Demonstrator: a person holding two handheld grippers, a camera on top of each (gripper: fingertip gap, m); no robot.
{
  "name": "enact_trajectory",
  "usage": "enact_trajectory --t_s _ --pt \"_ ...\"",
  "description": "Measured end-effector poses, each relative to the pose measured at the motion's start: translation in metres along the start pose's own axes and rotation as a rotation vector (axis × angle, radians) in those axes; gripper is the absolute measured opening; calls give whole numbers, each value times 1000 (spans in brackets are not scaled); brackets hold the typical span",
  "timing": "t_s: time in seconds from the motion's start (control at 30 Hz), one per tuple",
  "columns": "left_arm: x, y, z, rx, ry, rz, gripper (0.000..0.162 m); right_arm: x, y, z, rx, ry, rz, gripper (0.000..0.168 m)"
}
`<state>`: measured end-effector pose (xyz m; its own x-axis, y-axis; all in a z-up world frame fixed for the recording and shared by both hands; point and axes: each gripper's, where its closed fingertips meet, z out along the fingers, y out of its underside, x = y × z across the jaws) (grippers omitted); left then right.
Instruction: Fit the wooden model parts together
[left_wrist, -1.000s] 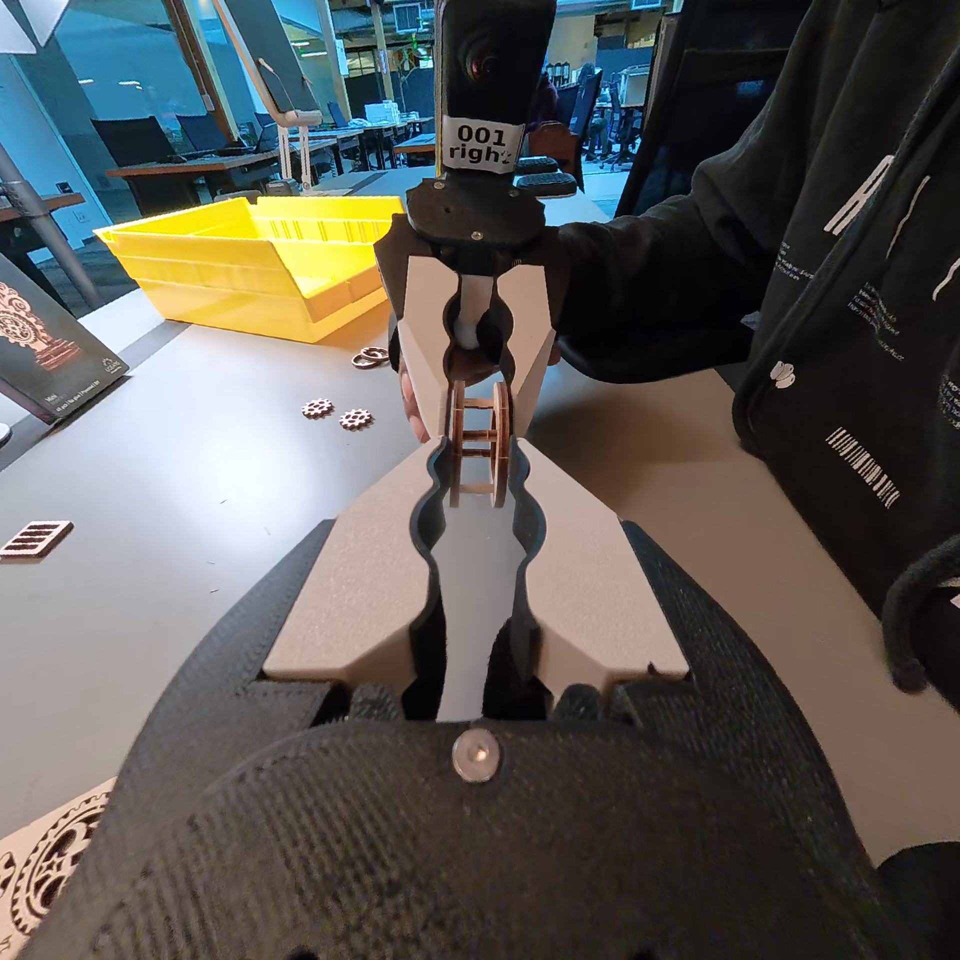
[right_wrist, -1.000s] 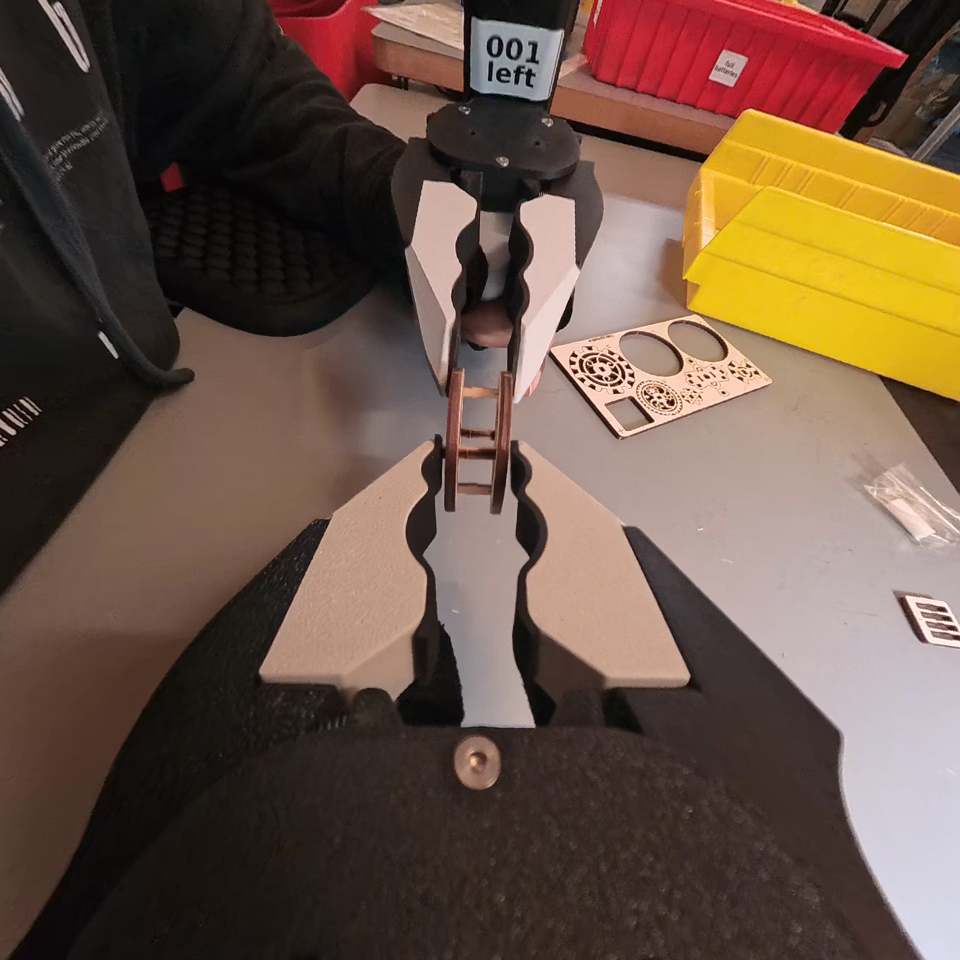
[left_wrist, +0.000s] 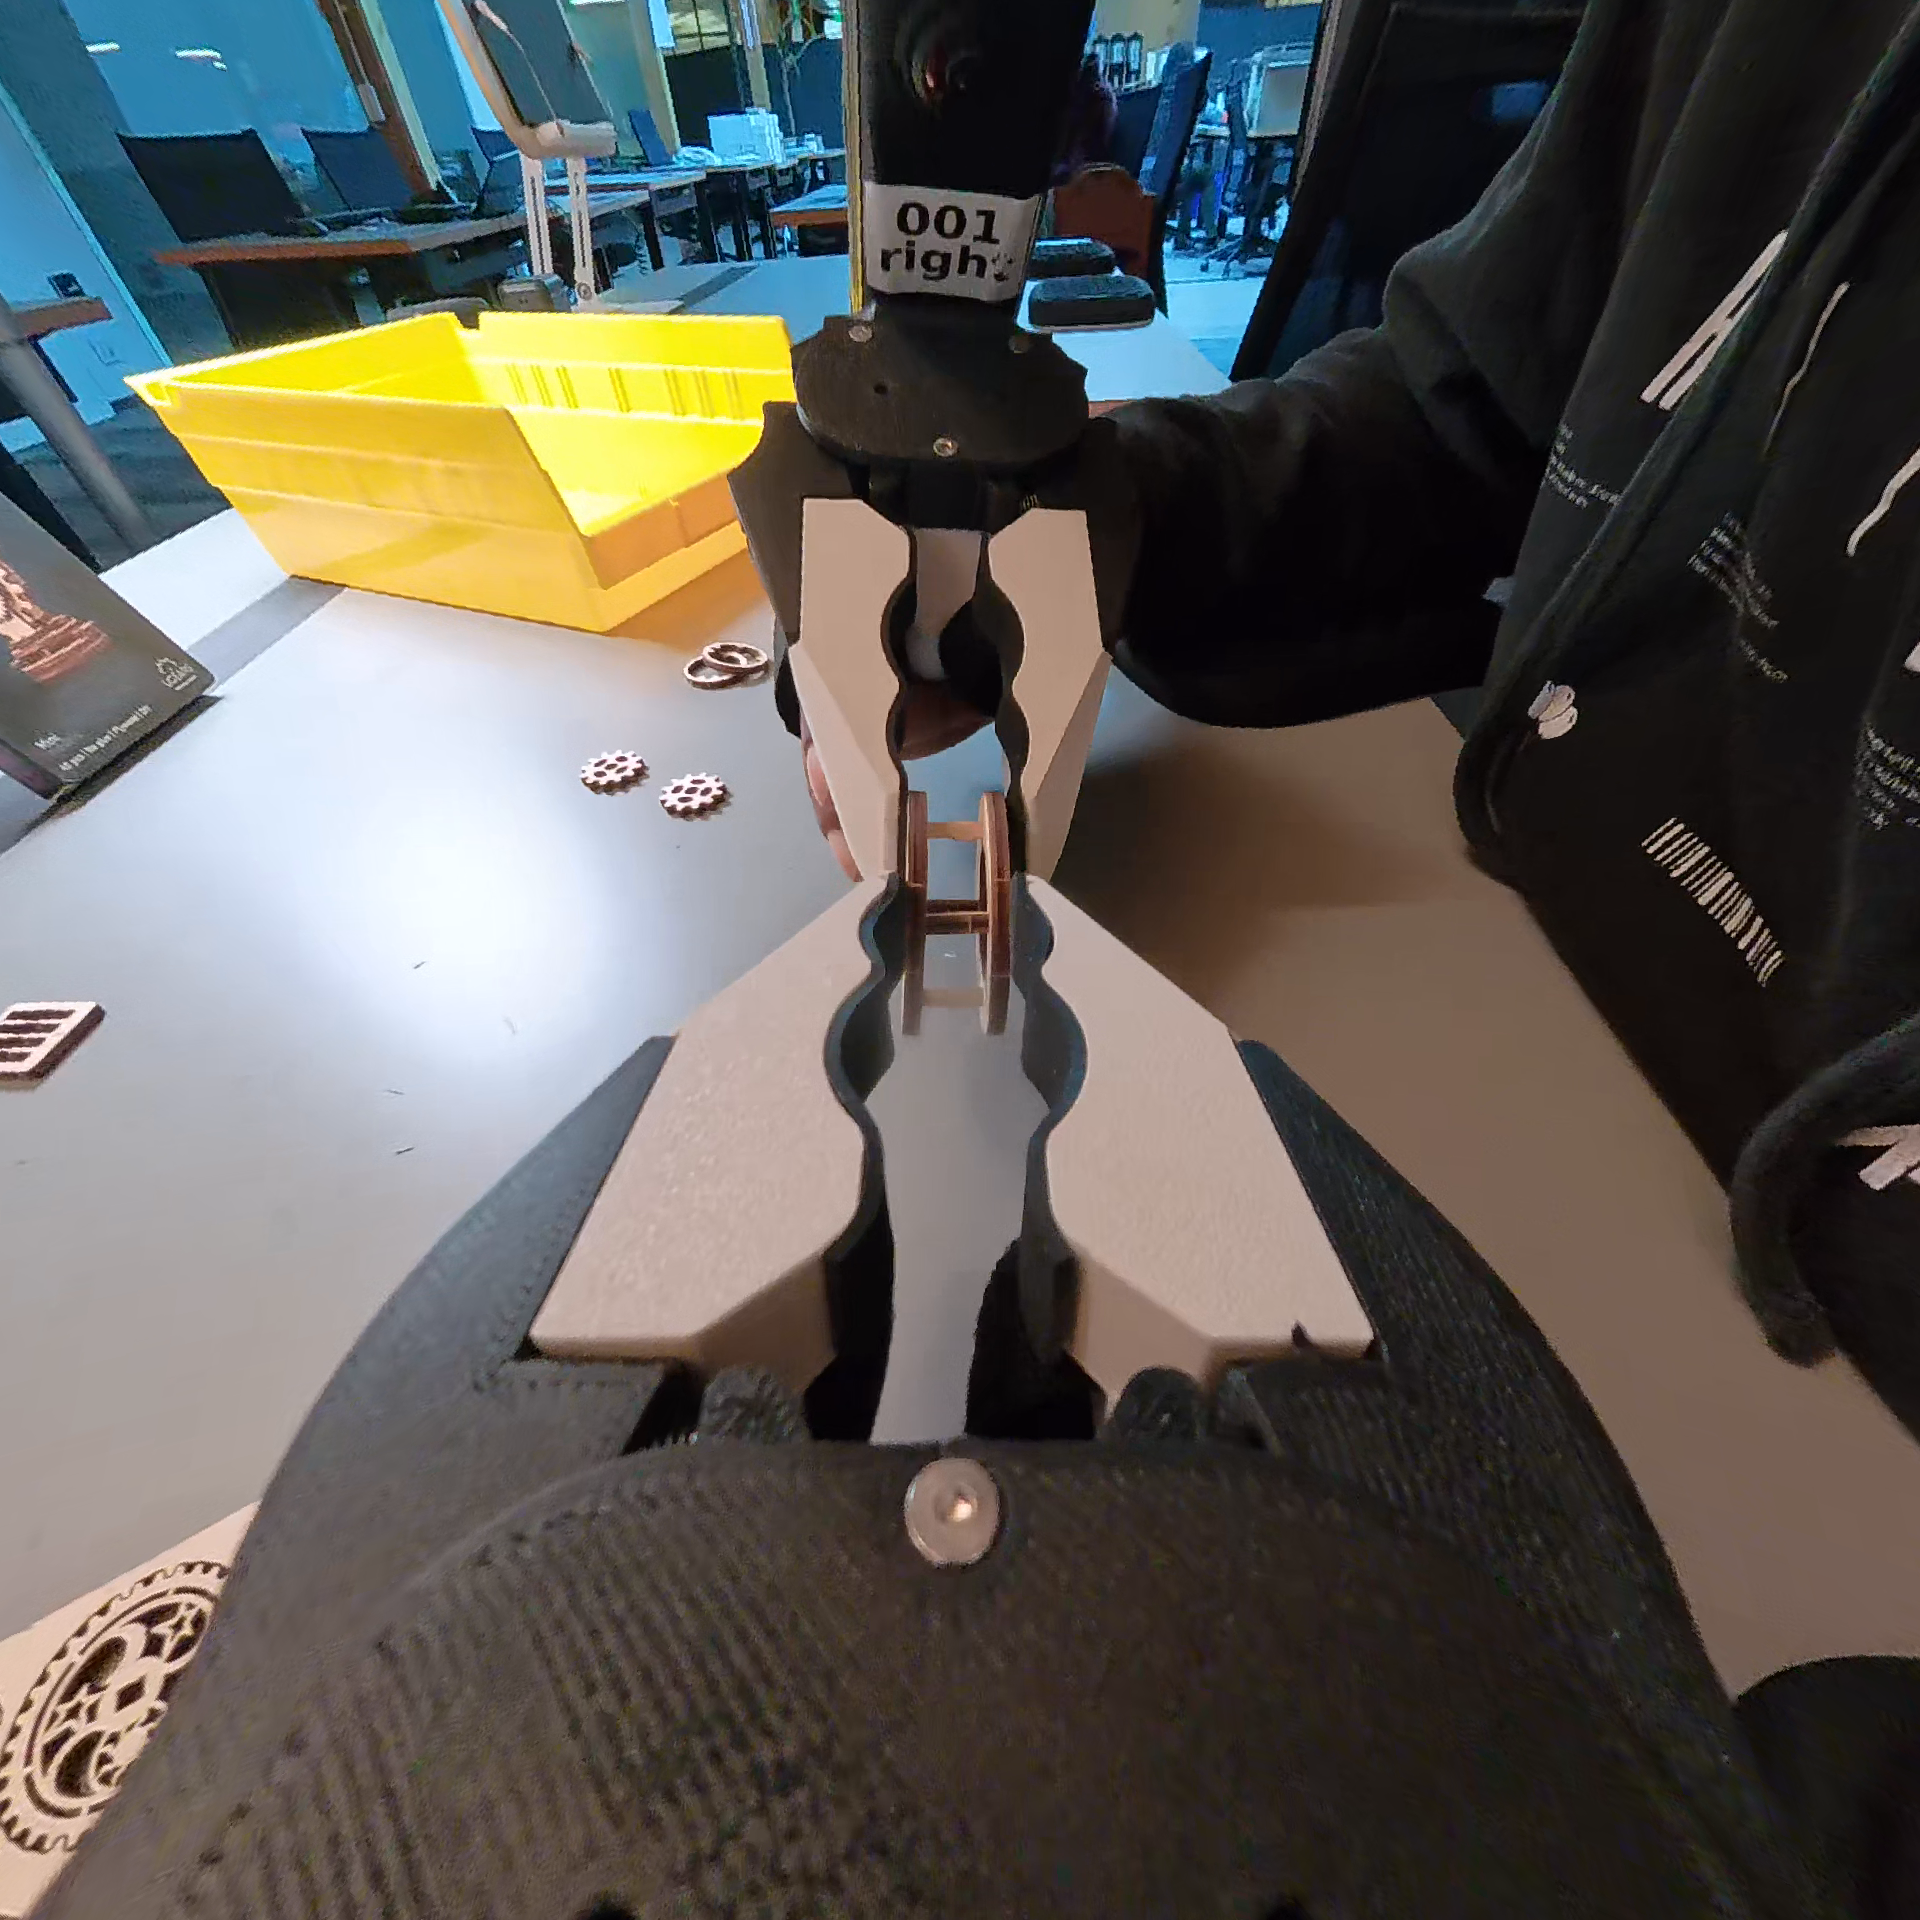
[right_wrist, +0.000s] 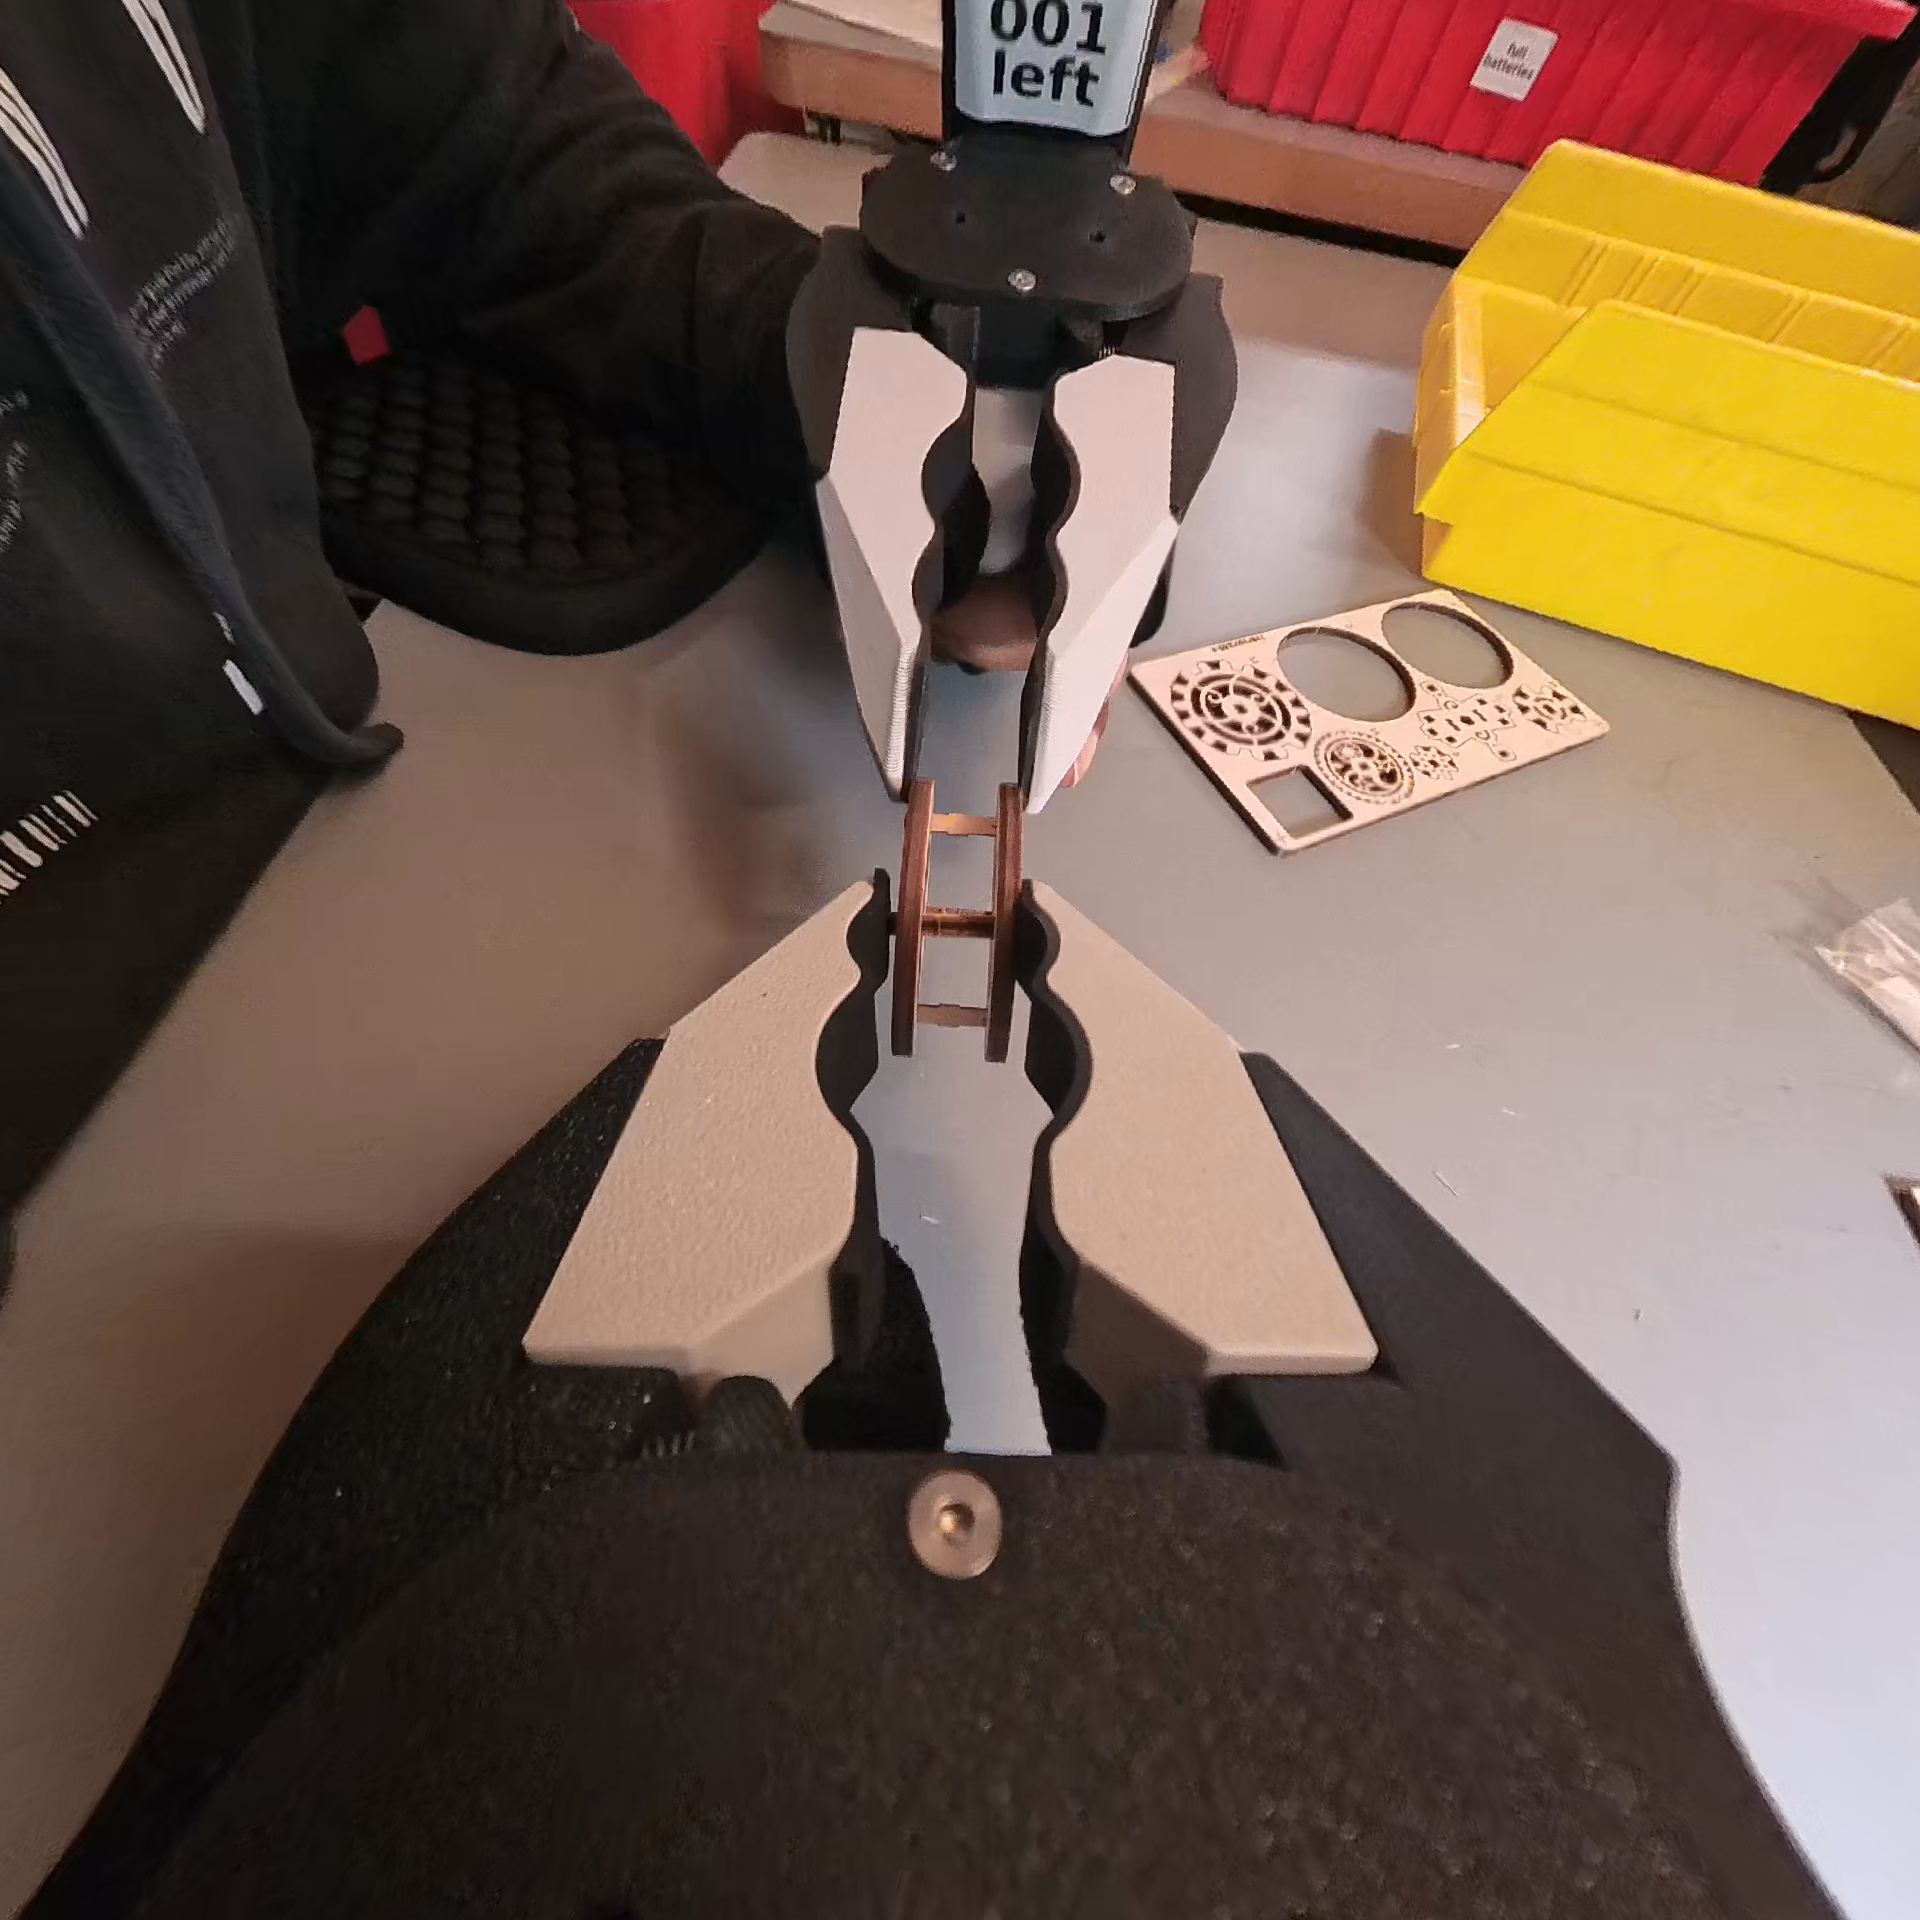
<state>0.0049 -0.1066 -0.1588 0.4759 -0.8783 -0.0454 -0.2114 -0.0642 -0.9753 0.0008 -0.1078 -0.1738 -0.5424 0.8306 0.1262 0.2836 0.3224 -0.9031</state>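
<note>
A small wooden wheel (left_wrist: 954, 916), two brown discs joined by short rungs, hangs above the grey table (left_wrist: 312, 935) between two grippers that meet tip to tip. My left gripper (left_wrist: 954, 888) is shut on its near part, with the discs between the dark pads. My right gripper (left_wrist: 954, 862) comes in from the far side, held by a hand in a black sleeve. In the right wrist view the wheel (right_wrist: 956, 920) sits between the pads of my right gripper (right_wrist: 956, 894), which press on both discs. The left gripper (right_wrist: 971, 790) meets its far edge.
A yellow bin (left_wrist: 468, 468), two small wooden gears (left_wrist: 613, 771), two rings (left_wrist: 727, 663) and a slotted piece (left_wrist: 42, 1039) lie to the left. A cut-out parts sheet (right_wrist: 1371, 717), yellow bins (right_wrist: 1662, 499) and a plastic bag (right_wrist: 1881, 966) lie right. A person in black stands close by. The tips of both grippers are at nearly the same place. The slotted piece (left_wrist: 42, 1039) is about equally far from each gripper, around 25 cm.
The wooden wheel sits slightly lower in both views, a little deeper between each view's own fingers. Both grippers stay closed around it, tip to tip.
</note>
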Motion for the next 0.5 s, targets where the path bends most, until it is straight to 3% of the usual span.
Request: enact_trajectory --t_s 0.5 --pt "-1 -5 -1 57 -10 0 20 1 -3 -2 23 8 -5 21"
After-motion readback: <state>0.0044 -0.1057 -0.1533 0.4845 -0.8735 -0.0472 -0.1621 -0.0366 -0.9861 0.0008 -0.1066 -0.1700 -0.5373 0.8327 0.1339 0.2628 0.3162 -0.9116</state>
